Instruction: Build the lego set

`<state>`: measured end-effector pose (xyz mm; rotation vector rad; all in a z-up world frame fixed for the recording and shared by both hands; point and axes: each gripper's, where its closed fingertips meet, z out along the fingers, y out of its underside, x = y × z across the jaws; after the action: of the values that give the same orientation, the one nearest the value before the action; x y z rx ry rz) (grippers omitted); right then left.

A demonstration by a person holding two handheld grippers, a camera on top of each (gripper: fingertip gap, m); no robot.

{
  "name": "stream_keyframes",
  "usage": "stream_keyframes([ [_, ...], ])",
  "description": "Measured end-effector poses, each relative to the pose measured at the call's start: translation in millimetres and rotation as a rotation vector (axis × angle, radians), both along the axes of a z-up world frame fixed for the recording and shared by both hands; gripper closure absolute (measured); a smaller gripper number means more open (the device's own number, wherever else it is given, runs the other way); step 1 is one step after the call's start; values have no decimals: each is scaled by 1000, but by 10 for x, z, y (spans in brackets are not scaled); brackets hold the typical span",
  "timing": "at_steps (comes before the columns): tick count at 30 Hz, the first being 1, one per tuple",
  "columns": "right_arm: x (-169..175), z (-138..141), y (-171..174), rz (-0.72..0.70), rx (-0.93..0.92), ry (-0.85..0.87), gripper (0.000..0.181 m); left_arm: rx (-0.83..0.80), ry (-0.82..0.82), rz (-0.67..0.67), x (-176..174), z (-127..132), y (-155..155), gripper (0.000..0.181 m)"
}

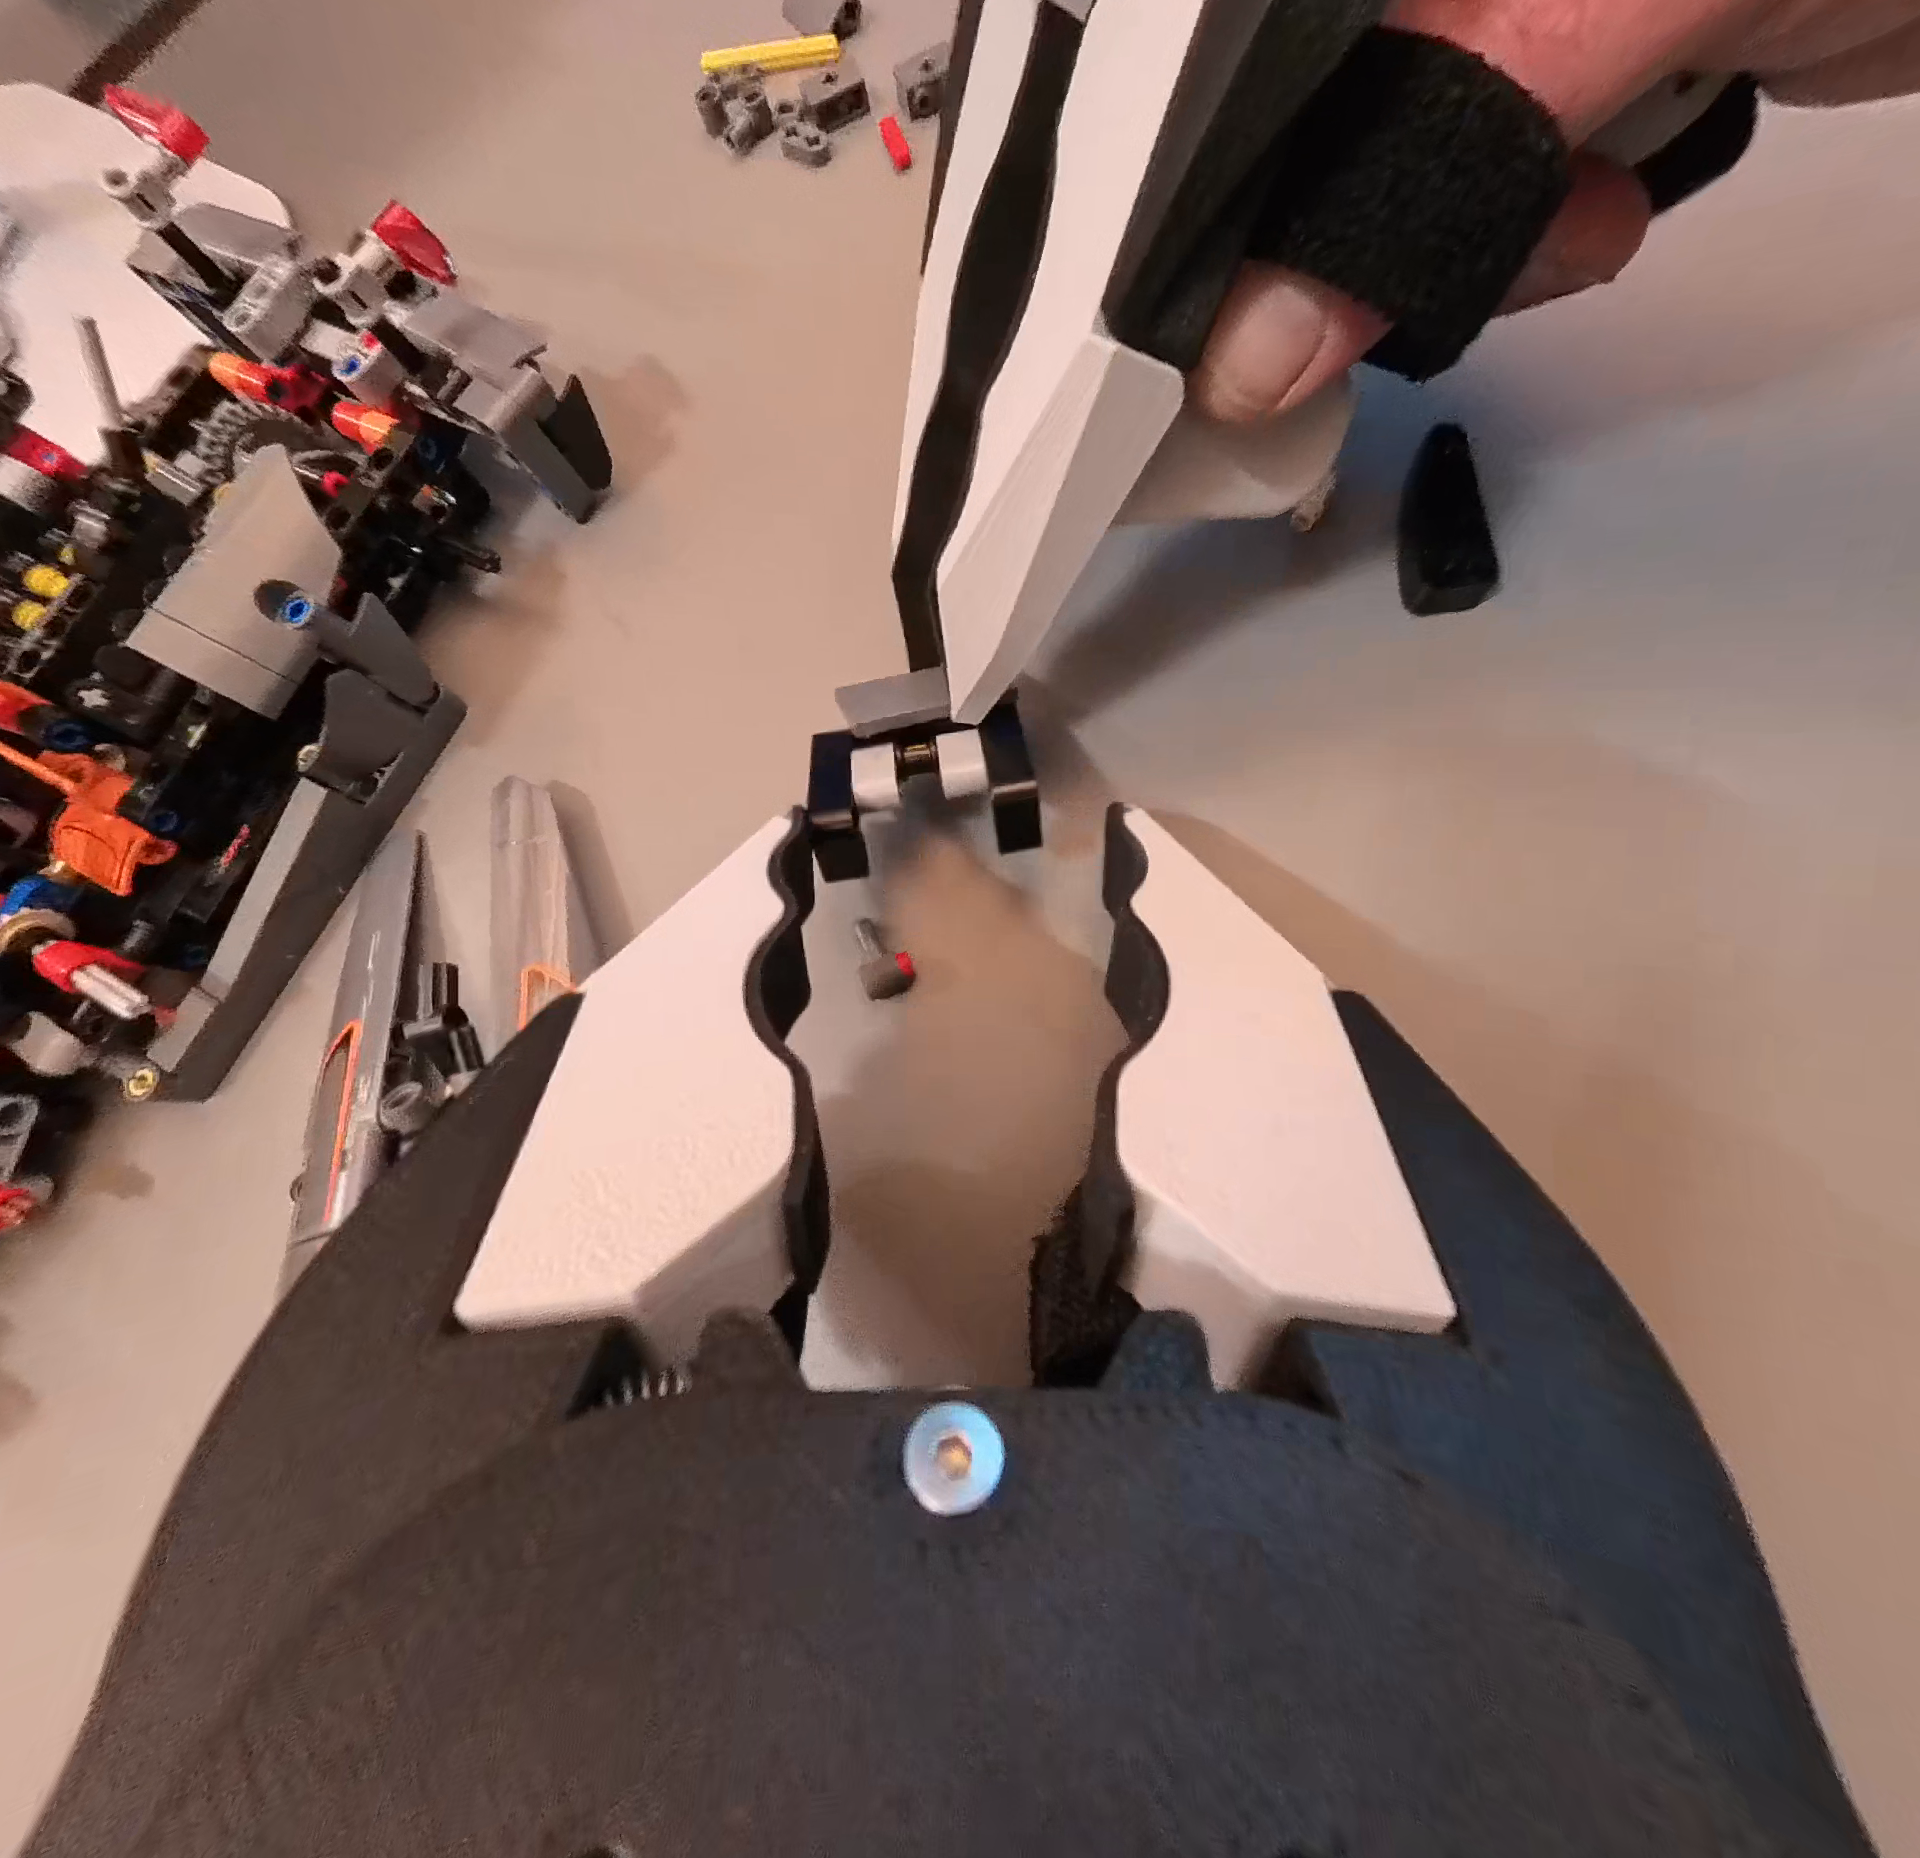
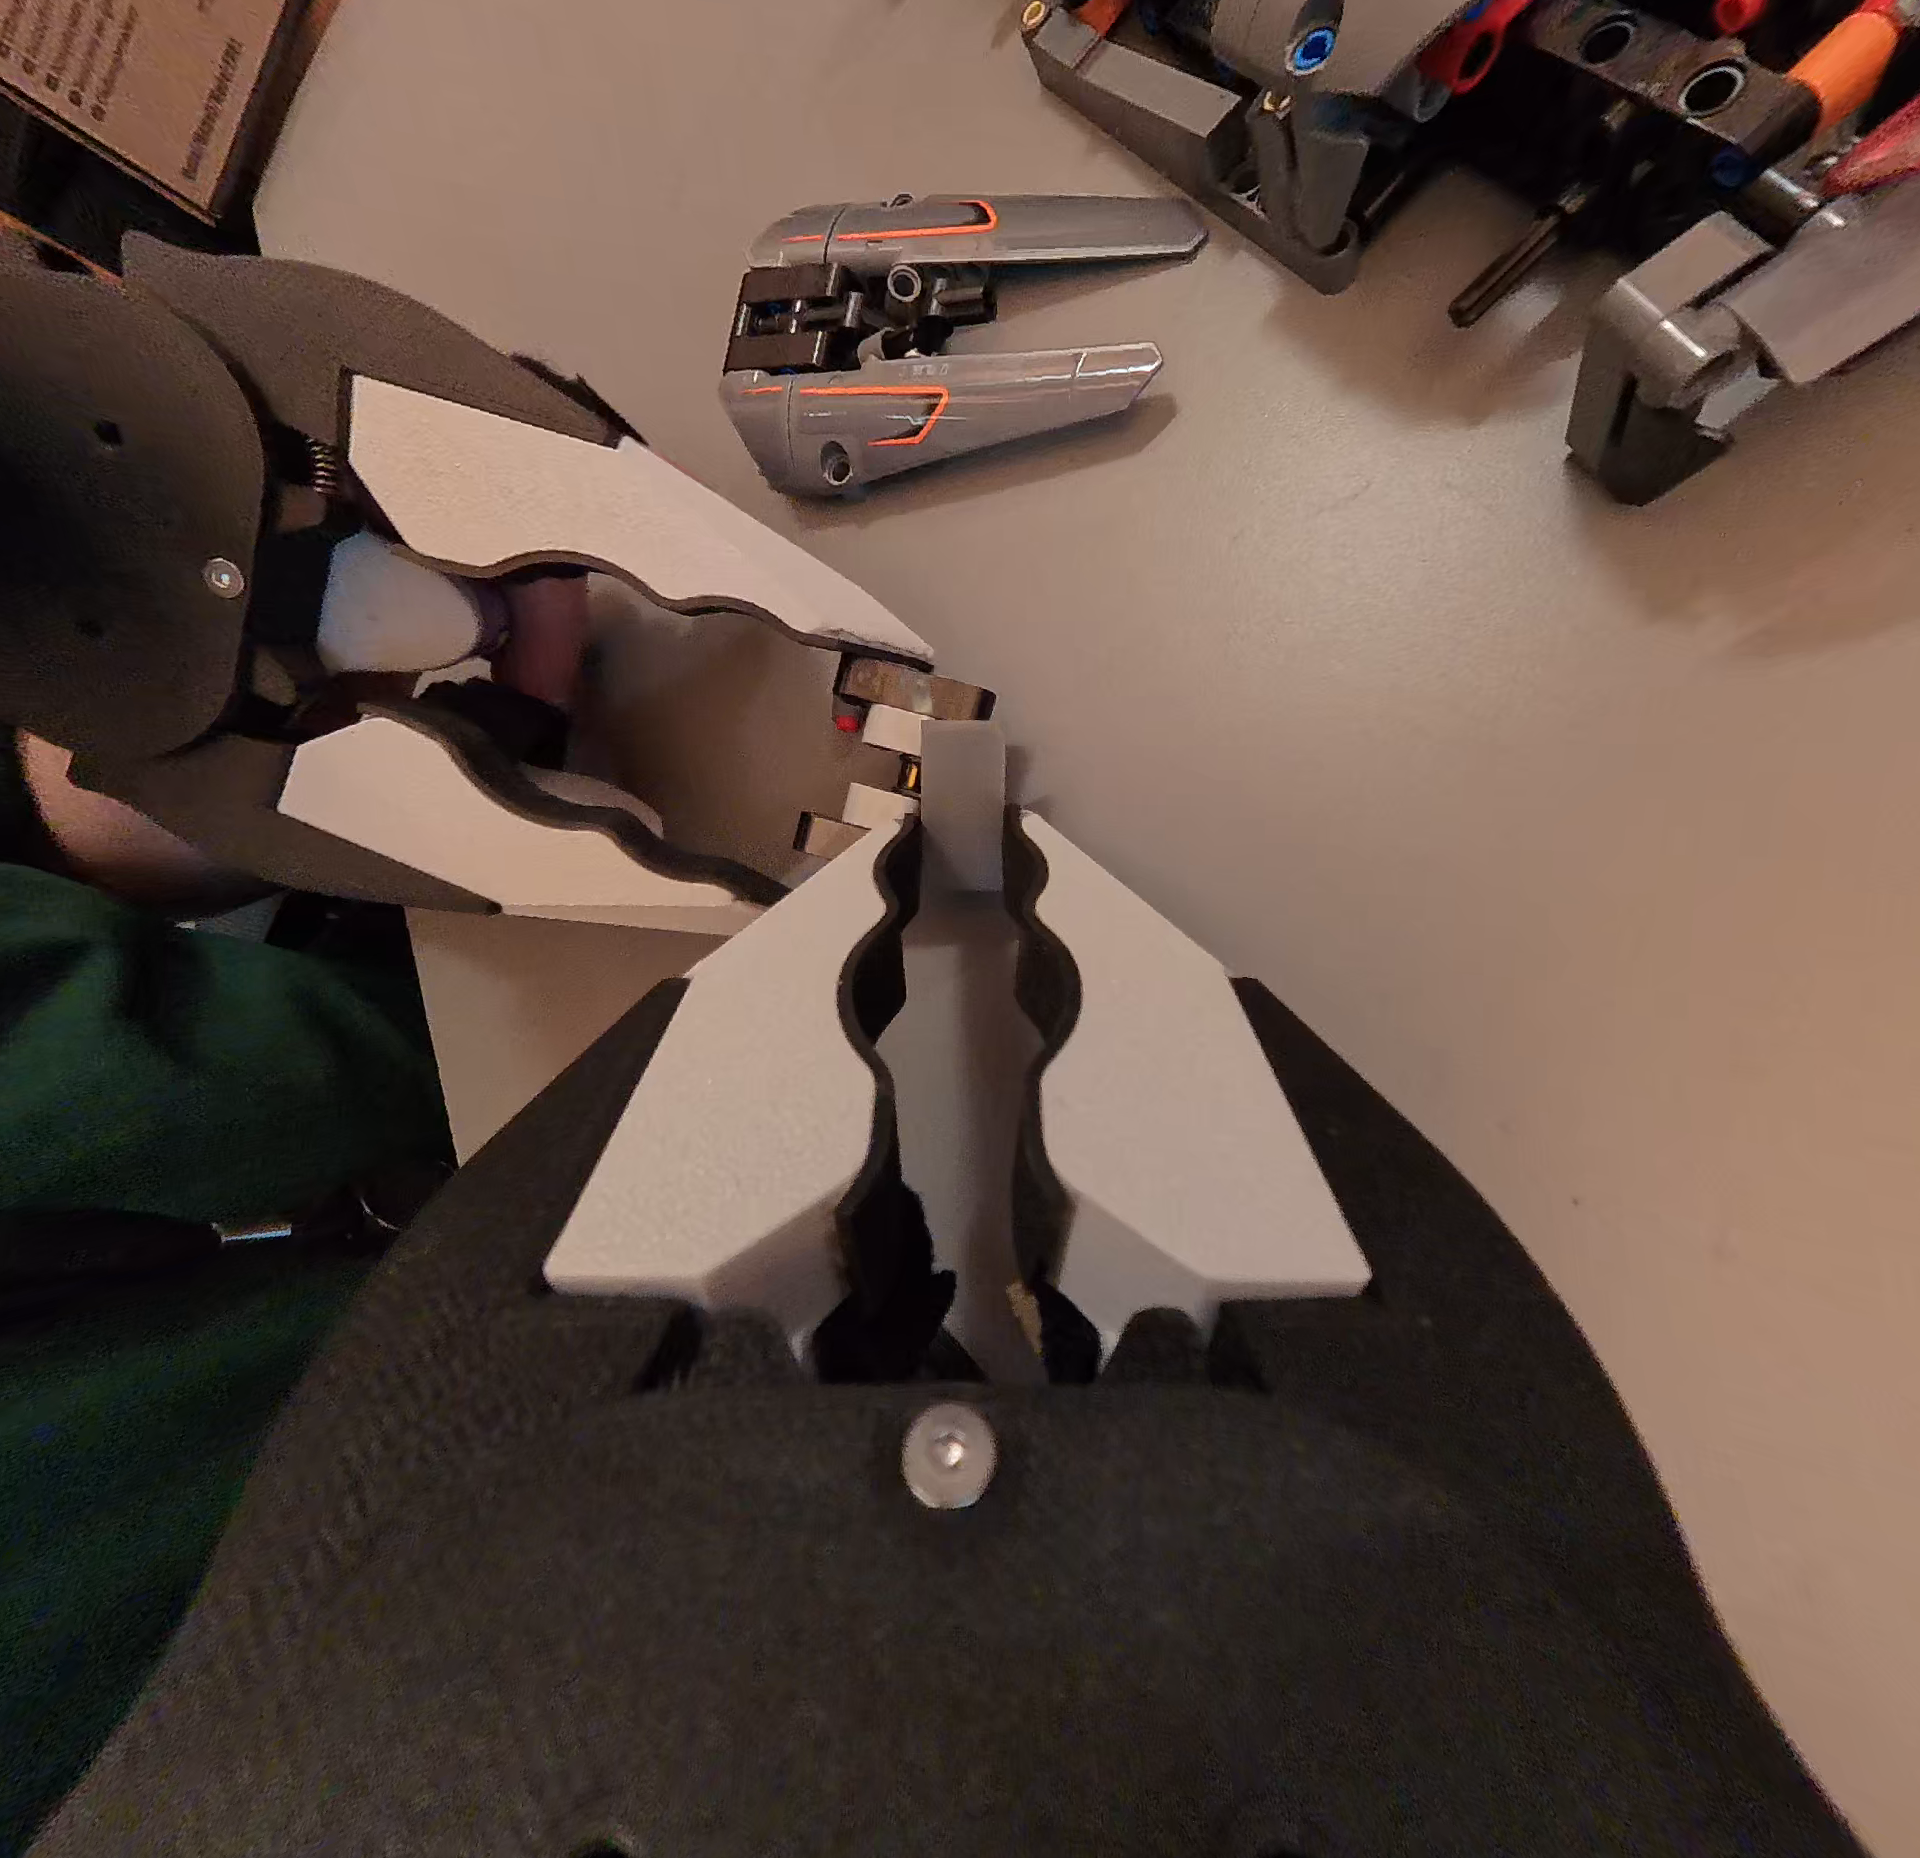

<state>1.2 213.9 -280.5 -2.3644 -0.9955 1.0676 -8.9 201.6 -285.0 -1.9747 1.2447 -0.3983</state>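
Note:
A small sub-assembly [image 1: 925, 780] of two black arms, two white connectors and a brass axle hangs under a flat grey piece [image 1: 894, 702]. My right gripper [image 2: 964, 832] is shut on that grey piece [image 2: 961, 821]; in the left wrist view it comes down from above [image 1: 940, 665]. My left gripper [image 1: 961, 821] is open with its tips on either side of the sub-assembly. Its left finger [image 1: 800, 842] touches one black arm; the right finger stands apart from the other. In the right wrist view the left gripper [image 2: 862, 759] comes in from the left around the sub-assembly [image 2: 894, 759].
A small grey pin with a red end [image 1: 883, 967] lies on the table below. The big model [image 1: 208, 561] [image 2: 1558, 73] stands to one side, near a grey winged part with orange lines [image 2: 935, 343]. Loose pieces [image 1: 800, 104], a black curved piece [image 1: 1444, 520] and a cardboard box [image 2: 135, 52] lie around.

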Motion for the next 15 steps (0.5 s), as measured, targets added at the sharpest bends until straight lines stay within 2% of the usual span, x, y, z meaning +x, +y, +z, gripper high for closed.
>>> stream_keyframes([
  [1, 13, 6, -4, -1, 1, 4, 167, 9, -14, 2, 17, 26, -27, 126],
  [8, 125, 64, -92, 1, 27, 5, 168, -55, -87, -4, 22, 77, -280, 122],
  [15, 197, 66, -154, 16, 62, -44, 168, -24, -66, 28, -54, 27, -286, 124],
])
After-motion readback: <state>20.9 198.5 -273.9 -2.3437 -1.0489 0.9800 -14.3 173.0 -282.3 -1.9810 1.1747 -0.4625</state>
